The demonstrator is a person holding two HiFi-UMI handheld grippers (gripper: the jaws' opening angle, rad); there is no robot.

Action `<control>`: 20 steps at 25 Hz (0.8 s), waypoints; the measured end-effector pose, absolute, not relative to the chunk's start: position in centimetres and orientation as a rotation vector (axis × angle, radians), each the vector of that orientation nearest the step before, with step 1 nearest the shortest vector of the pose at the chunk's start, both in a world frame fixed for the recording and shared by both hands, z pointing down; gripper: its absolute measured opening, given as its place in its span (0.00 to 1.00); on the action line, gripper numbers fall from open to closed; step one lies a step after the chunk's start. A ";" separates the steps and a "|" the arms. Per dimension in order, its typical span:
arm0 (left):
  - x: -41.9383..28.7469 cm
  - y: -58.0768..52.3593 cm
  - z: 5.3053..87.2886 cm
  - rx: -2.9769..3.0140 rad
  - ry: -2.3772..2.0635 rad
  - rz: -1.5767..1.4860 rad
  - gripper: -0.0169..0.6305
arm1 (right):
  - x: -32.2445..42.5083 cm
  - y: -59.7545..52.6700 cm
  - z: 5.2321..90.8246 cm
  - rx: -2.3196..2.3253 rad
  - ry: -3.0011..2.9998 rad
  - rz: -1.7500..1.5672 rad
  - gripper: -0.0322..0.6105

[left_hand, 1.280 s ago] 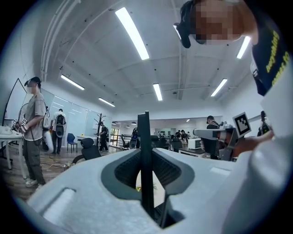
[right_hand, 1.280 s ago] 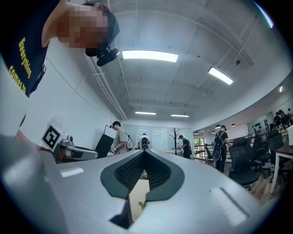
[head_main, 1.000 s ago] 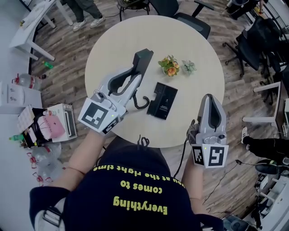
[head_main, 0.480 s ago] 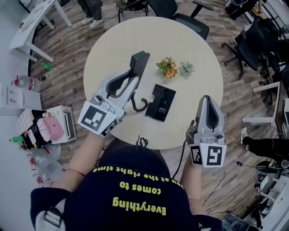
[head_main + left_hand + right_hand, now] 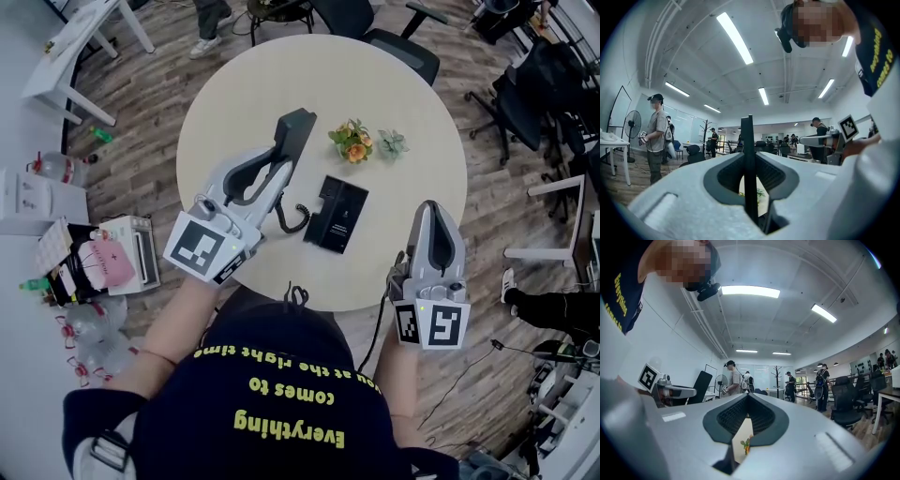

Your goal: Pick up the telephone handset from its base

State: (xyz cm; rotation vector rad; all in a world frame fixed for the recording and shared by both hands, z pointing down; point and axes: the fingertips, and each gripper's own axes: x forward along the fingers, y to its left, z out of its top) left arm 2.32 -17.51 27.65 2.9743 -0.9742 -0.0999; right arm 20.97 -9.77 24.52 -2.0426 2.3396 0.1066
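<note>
Black plastic telephone handset (image 5: pixel 292 127), probably light, stiff and smooth, sits pinched mid-length in the left tool (image 5: pixel 278 171). Right tool (image 5: pixel 433 211) is pressed together, empty.

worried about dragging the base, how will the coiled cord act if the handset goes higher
The coiled cord looks floppy and springy, so it should probably stretch first as the handset rises. Once taut it may tug the base, which looks small and light and could slide on the smooth table.

Black corded handset (image 5: pixel 293 127) held off its base (image 5: pixel 336 212).
</note>
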 end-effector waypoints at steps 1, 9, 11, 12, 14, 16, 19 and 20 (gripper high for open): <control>2.3 -17.5 27.6 2.973 -0.976 -0.101 0.14 | 20.9 -9.8 24.5 -2.042 2.341 0.106 0.07; 2.0 -17.4 27.5 2.962 -0.988 -0.110 0.14 | 20.8 -9.7 24.5 -2.037 2.348 0.103 0.07; 2.0 -17.3 27.6 2.961 -0.990 -0.110 0.14 | 20.8 -9.6 24.6 -2.036 2.349 0.102 0.07; 1.9 -17.3 27.6 2.961 -0.991 -0.111 0.14 | 20.8 -9.5 24.6 -2.037 2.349 0.102 0.07; 1.8 -17.2 27.5 2.961 -0.991 -0.111 0.14 | 20.7 -9.4 24.6 -2.039 2.348 0.103 0.07; 1.9 -17.2 27.5 2.963 -0.990 -0.110 0.14 | 20.7 -9.4 24.6 -2.038 2.350 0.104 0.07; 2.1 -17.3 27.7 2.966 -0.989 -0.107 0.14 | 20.9 -9.6 24.8 -2.035 2.354 0.105 0.07; 2.2 -17.4 27.8 2.966 -0.989 -0.106 0.14 | 20.9 -9.7 24.9 -2.034 2.354 0.105 0.07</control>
